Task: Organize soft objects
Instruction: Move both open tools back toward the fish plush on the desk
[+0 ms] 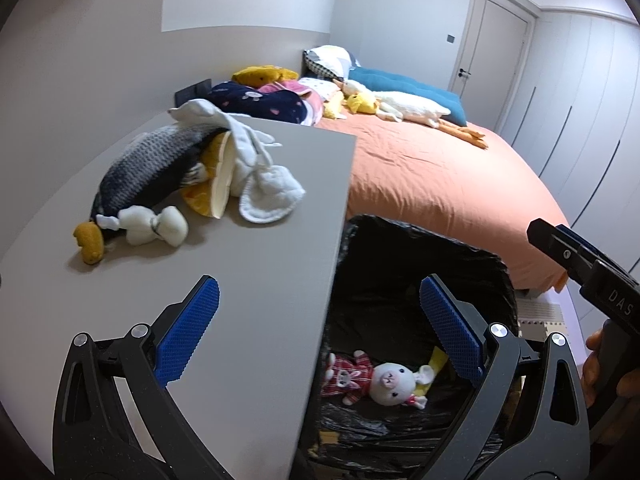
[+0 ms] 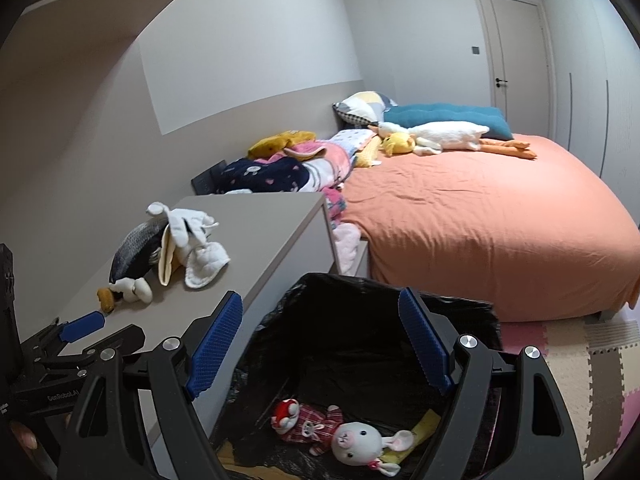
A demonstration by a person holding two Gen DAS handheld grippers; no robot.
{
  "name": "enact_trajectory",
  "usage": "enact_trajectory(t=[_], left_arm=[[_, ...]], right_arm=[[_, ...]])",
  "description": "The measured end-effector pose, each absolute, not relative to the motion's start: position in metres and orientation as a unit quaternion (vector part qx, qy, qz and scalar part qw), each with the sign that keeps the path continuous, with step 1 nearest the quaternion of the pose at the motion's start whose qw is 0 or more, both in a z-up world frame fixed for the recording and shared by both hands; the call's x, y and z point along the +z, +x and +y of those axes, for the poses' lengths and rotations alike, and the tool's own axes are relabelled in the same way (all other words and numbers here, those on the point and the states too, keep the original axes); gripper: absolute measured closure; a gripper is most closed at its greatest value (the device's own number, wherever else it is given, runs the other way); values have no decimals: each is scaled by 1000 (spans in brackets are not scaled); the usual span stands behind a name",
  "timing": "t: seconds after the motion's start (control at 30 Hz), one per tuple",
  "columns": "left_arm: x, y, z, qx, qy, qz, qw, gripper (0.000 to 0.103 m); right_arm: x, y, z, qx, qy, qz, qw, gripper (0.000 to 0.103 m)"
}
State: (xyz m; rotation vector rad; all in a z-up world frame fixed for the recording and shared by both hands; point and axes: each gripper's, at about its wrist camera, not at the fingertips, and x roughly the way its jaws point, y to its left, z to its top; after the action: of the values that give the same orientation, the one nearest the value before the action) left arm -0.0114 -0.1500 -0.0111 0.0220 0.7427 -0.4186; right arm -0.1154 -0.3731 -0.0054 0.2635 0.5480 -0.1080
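A pile of soft toys lies on the grey cabinet top (image 1: 260, 280): a grey knitted plush (image 1: 156, 164) with a mustard beak, a small white plush (image 1: 154, 226) and a white cloth toy (image 1: 260, 172). A white bunny doll in a red plaid dress (image 1: 376, 378) (image 2: 340, 432) lies at the bottom of the black-lined bin (image 1: 460, 260) (image 2: 360, 292). My left gripper (image 1: 320, 328) is open, straddling the cabinet edge and the bin. My right gripper (image 2: 320, 344) is open above the bin, holding nothing.
An orange-sheeted bed (image 2: 480, 220) stands behind the bin, with a white goose plush (image 2: 444, 134), a yellow plush (image 2: 398, 144), pillows and folded blankets (image 2: 280, 172) on it. Foam floor mats (image 2: 600, 372) lie to the right. A closed door (image 2: 516, 52) stands at the back.
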Motion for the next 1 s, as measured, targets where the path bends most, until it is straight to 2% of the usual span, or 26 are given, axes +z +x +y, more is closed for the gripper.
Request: enact_trajectory(t=[1.0], left_arm=[[-29,53,-27,-74,-25,379,922,6]], right_arm=[[-21,-24,-267,69,85,321,941,22]])
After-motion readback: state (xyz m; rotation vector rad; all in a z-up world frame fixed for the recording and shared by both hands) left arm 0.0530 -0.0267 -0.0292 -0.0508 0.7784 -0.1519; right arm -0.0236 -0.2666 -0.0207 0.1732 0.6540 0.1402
